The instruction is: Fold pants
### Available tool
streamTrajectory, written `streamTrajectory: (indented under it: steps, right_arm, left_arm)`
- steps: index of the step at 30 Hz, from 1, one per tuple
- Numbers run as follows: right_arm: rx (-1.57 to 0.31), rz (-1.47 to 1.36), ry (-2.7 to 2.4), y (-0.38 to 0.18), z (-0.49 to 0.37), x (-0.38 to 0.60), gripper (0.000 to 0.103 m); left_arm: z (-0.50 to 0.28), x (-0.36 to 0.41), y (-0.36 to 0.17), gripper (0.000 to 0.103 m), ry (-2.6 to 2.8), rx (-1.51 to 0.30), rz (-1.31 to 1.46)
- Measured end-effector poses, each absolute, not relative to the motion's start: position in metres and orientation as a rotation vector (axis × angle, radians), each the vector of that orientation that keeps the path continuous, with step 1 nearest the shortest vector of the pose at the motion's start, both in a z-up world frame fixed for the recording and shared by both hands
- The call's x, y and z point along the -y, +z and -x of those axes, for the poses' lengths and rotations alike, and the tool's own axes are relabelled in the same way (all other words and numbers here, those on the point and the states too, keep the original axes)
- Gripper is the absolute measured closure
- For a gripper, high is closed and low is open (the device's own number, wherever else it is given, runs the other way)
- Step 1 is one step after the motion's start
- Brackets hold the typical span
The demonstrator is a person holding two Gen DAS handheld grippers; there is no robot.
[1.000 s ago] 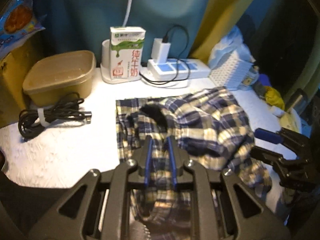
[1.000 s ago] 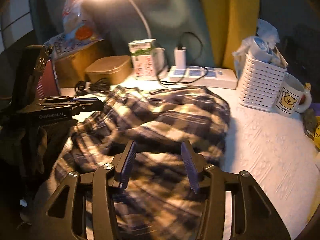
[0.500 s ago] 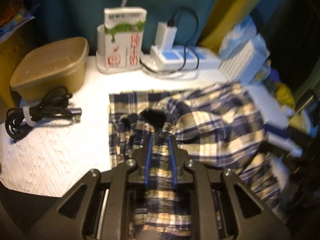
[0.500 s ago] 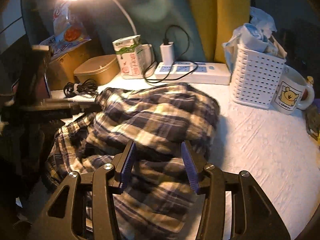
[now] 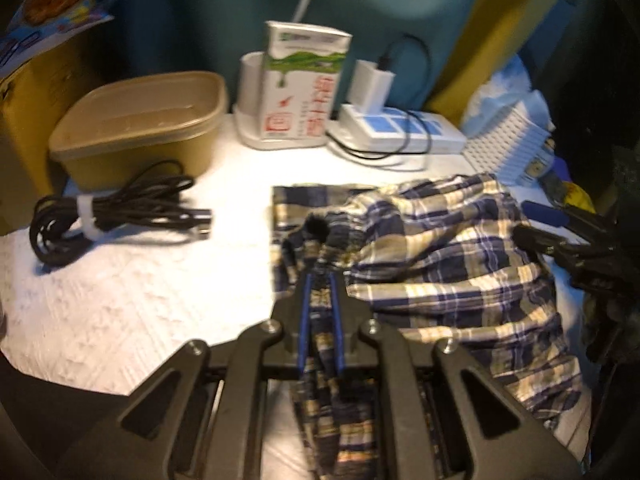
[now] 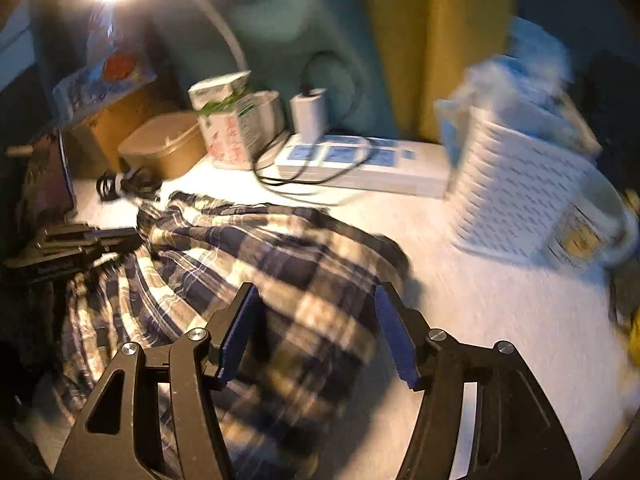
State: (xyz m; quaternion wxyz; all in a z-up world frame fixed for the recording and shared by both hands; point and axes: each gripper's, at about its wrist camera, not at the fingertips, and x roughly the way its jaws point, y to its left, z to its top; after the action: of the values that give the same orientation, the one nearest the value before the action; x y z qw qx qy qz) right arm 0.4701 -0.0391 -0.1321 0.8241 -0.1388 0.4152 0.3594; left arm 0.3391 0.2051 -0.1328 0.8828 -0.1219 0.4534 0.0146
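Observation:
The plaid pants (image 5: 440, 264) lie crumpled on the white table cover (image 5: 140, 288), with one flat edge towards the back. My left gripper (image 5: 320, 278) is closing, its blue pads pinching a bunched fold of the pants near their left side. In the right wrist view, my right gripper (image 6: 316, 292) hangs over the right part of the pants (image 6: 240, 248). Its jaws are opening wide, the cloth lies below the gap, and the pads do not press on it. The left wrist view shows the right gripper (image 5: 526, 220) at the pants' right edge. The left gripper (image 6: 132, 236) shows at the left, blurred.
At the back stand a brown lidded tub (image 5: 140, 120), a milk carton (image 5: 304, 88) and a power strip (image 5: 400, 132) with a charger. A coiled black cable (image 5: 112, 212) lies at the left. A white basket (image 6: 516, 196) and a mug (image 6: 592, 232) stand at the right.
The right gripper's jaws have widened and it has shifted across the pants. The left gripper has sunk a little, still pinching the fold. The pants bunched up more.

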Motion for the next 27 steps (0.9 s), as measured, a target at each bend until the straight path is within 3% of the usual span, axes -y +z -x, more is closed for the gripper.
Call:
streamTrajectory:
  steps: [6, 18, 27]
  right_arm:
    - [-0.918, 0.390, 0.737, -0.162, -0.497, 0.013, 0.039]
    - [-0.869, 0.334, 0.763, -0.122, -0.457, 0.046, 0.034]
    - [-0.879, 0.326, 0.793, -0.115, -0.410, 0.075, 0.030]
  left_arm:
    - [-0.339, -0.208, -0.139, 0.089, 0.091, -0.924, 0.204]
    - [-0.320, -0.191, -0.086, 0.087, 0.087, -0.883, 0.238]
    - [-0.306, -0.152, -0.127, 0.087, -0.001, -1.059, 0.207]
